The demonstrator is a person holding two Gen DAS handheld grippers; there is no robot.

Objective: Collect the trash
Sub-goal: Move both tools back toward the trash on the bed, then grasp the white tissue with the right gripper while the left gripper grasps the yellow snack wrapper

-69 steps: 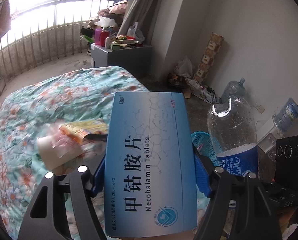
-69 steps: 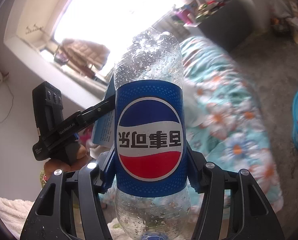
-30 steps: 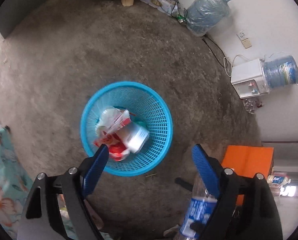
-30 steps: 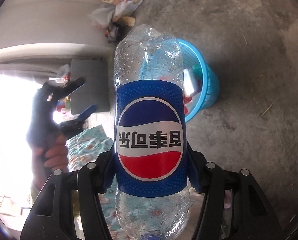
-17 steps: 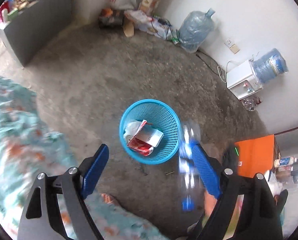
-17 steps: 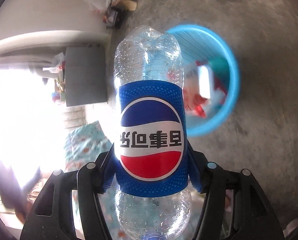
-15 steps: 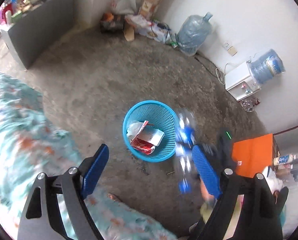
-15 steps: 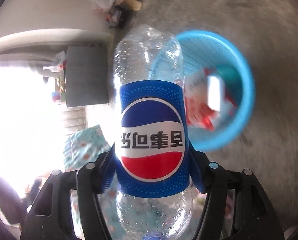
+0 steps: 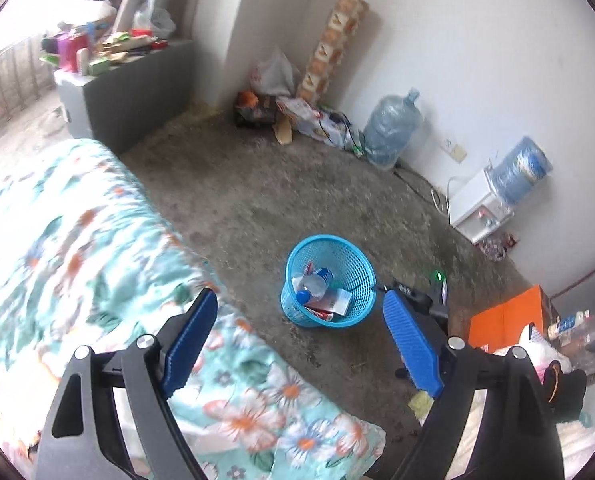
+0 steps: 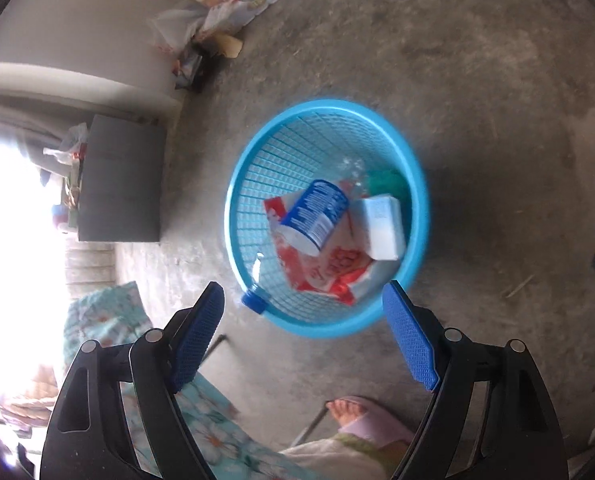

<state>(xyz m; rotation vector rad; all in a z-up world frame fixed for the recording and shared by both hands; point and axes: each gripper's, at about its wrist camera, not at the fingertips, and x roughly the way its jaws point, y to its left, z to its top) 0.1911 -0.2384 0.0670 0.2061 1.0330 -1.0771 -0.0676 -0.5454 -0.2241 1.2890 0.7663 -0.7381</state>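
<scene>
A blue plastic basket stands on the concrete floor. Inside lie a Pepsi bottle, a white tablet box and a red-and-white wrapper. My left gripper is open and empty, held above the bed's edge, with the basket seen between its fingers. My right gripper is open and empty, held just above the basket's near rim; it shows in the left wrist view beside the basket.
A bed with a floral cover lies left of the basket. A grey cabinet with clutter stands by the window. Water jugs, a dispenser and bags line the wall. An orange box is at the right. A person's foot is near the basket.
My right gripper has opened and the Pepsi bottle has dropped into the basket. My left gripper, which let the tablet box go earlier, has pulled back toward the bed.
</scene>
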